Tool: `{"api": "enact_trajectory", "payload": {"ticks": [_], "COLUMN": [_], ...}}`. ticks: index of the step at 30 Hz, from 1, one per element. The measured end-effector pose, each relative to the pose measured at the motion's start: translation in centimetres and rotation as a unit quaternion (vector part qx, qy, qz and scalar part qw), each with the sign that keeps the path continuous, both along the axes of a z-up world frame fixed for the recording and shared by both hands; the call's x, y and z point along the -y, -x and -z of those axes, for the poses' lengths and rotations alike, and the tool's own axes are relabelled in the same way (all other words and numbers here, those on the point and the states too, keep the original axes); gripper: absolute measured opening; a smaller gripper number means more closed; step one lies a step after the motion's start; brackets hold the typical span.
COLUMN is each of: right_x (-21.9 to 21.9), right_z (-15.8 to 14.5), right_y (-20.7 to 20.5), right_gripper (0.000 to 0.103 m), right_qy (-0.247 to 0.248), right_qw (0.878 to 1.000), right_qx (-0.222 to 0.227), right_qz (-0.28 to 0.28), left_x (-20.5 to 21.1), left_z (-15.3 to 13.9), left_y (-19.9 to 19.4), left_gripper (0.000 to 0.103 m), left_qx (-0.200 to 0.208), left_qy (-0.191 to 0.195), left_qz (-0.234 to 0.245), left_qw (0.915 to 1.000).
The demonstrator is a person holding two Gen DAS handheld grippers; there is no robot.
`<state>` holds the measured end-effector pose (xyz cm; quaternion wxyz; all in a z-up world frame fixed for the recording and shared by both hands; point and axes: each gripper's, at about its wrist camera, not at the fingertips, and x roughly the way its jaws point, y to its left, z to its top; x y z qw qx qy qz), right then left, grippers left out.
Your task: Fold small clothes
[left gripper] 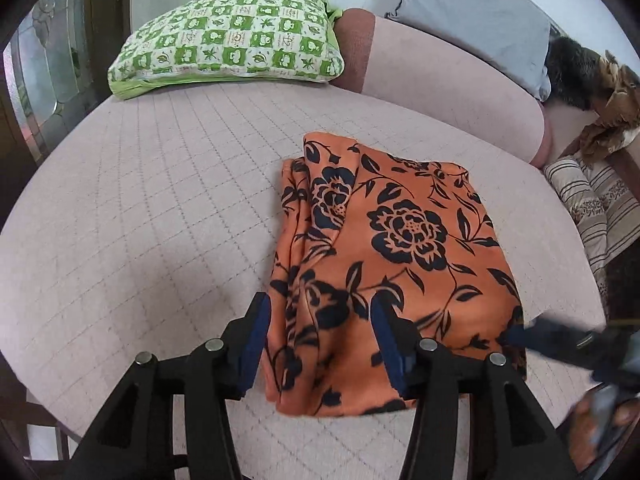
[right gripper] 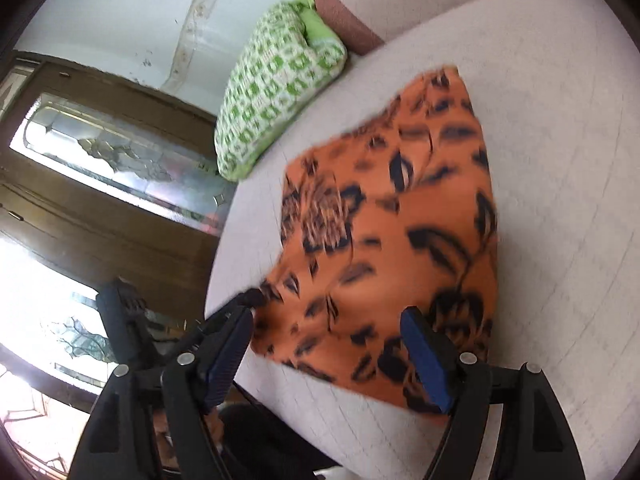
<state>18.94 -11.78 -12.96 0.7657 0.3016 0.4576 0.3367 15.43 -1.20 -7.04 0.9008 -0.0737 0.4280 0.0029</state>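
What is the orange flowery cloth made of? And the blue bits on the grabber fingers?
The orange cloth looks like thin, soft woven fabric, perhaps a silky synthetic: it drapes in limp folds with a printed black flower pattern and a matte surface. The blue pads on the left gripper look like rubber or foam, matte and slightly ribbed, but the exact kind cannot be told.

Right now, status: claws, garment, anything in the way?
Both claws open: left claw, right claw. Orange floral garment folded on bed, ungripped. Green pillow well clear.
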Motion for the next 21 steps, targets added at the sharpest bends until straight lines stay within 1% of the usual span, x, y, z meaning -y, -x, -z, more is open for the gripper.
{"api": "enact_trajectory", "payload": {"ticks": [2,3,4,6,7,8,10,12,14,16,18,19,21], "right_x": [-0.8,-0.8,-0.7,-0.5,-0.4,-0.3,0.2,1.4,2.5,3.7,4.5,4.6,4.5], "right_z": [1.8,2.1,1.8,0.2,-0.6,-1.6,-2.3,-2.1,-1.4,-0.6,0.1,0.2,0.6], "right_y": [-0.1,-0.1,0.0,0.9,1.4,2.0,2.3,2.1,1.5,0.6,-0.6,-1.4,-2.7], "right_gripper": [0.08,0.08,0.08,0.08,0.08,0.08,0.08,0.08,0.08,0.081,0.083,0.086,0.086], "right_qy": [0.025,0.031,0.028,0.026,0.031,0.044,0.058,0.061,0.06,0.058,0.058,0.059,0.062], "right_qw": [0.999,0.999,0.999,1.0,0.999,0.998,0.997,0.997,0.997,0.996,0.995,0.994,0.993], "right_qx": [-0.021,-0.022,-0.02,-0.003,0.015,0.036,0.053,0.049,0.037,0.022,0.013,0.012,0.008], "right_qz": [-0.009,-0.005,-0.001,0.005,0.005,0.005,0.013,0.025,0.043,0.06,0.077,0.087,0.096], "left_x": [0.0,0.0,0.0,-0.1,-0.1,-0.2,-0.3,-0.3,-0.3,-0.7,-1.4,-1.9,-3.2], "left_z": [-0.2,-0.3,-0.3,-0.5,-0.5,-0.6,-0.5,-0.5,-0.4,-0.3,0.0,0.2,1.1], "left_y": [0.5,0.7,0.8,1.2,1.3,1.2,1.1,0.9,0.4,-0.2,-1.2,-1.6,-3.1], "left_gripper": [0.053,0.053,0.057,0.059,0.059,0.059,0.059,0.059,0.063,0.072,0.076,0.077,0.077], "left_qx": [-0.003,-0.002,0.001,0.006,0.007,0.006,0.005,0.005,0.004,0.006,0.01,0.009,0.002], "left_qy": [-0.001,-0.002,-0.004,-0.01,-0.01,-0.009,-0.009,-0.007,-0.007,0.0,0.011,0.018,0.043], "left_qz": [-0.005,-0.007,-0.009,-0.013,-0.012,-0.012,-0.015,-0.014,-0.014,-0.014,-0.02,-0.023,-0.031], "left_qw": [1.0,1.0,1.0,0.9999,0.9999,0.9999,0.9998,0.9999,0.9999,0.9999,0.9997,0.9995,0.9986]}}
